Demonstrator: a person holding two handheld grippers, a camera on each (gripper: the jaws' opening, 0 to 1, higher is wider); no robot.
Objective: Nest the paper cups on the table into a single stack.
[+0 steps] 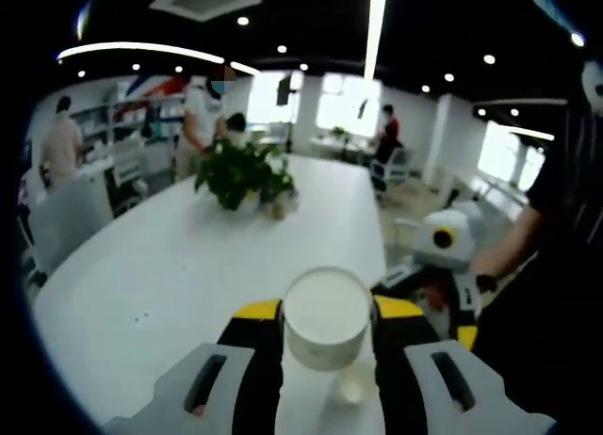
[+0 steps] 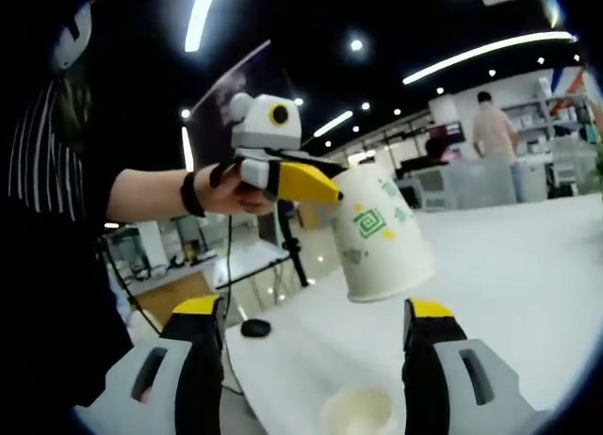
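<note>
My left gripper (image 1: 325, 314) is shut on a white paper cup (image 1: 326, 318), holding it above the table with one round end toward the camera. From the right gripper view, that cup (image 2: 382, 233) has a green pattern and hangs tilted in the left gripper (image 2: 320, 185), which a hand holds. A second paper cup (image 2: 356, 411) stands mouth up on the table, low between the jaws of my open right gripper (image 2: 314, 311). In the left gripper view this cup (image 1: 350, 386) sits just below the held one. The right gripper (image 1: 429, 294) is close on the right.
The long white table (image 1: 160, 265) stretches away, with a potted plant (image 1: 243, 171) near its middle. Beyond it, people stand by shelves and desks. A small dark round object (image 2: 254, 329) lies off the table edge (image 2: 283, 346), and a person in dark clothes (image 1: 556, 218) is at the right.
</note>
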